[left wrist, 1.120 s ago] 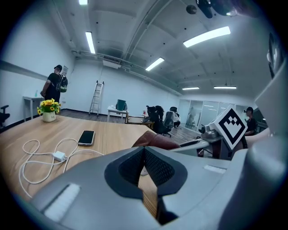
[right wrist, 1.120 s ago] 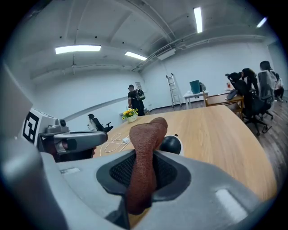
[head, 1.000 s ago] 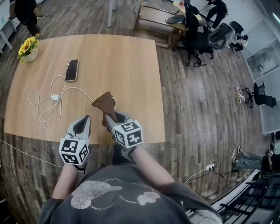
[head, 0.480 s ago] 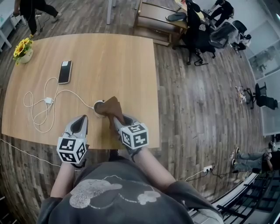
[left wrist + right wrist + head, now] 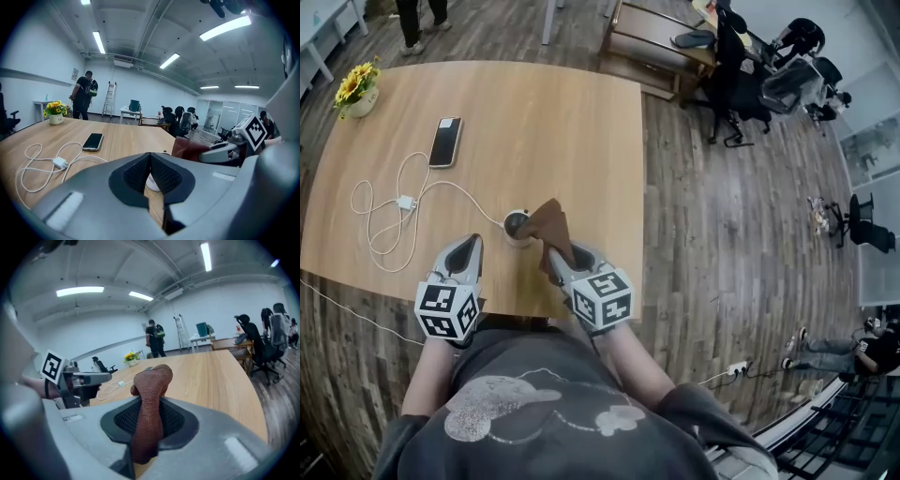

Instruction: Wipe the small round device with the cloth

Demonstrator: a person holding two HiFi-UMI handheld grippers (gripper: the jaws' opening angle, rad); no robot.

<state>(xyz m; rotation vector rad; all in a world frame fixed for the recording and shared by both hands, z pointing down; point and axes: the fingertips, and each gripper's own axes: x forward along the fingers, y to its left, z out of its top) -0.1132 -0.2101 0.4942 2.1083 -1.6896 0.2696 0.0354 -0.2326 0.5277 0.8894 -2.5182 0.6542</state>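
Note:
The small round device, dark on top with a pale rim, lies near the table's front edge on the end of a white cable. A brown cloth touches its right side and stands up from my right gripper, which is shut on it. In the right gripper view the cloth fills the space between the pads, and most of the device is hidden behind it. My left gripper rests to the left of the device, apart from it. Its jaws are shut with nothing between them.
A black phone lies at the far left. A looped white cable with an adapter lies between it and the device. A pot of yellow flowers stands in the far left corner. Office chairs stand beyond the table's right edge.
The cloth has slid to the right off the device, which was covered a second ago and now shows at the cloth's left. The left gripper has stayed beside it.

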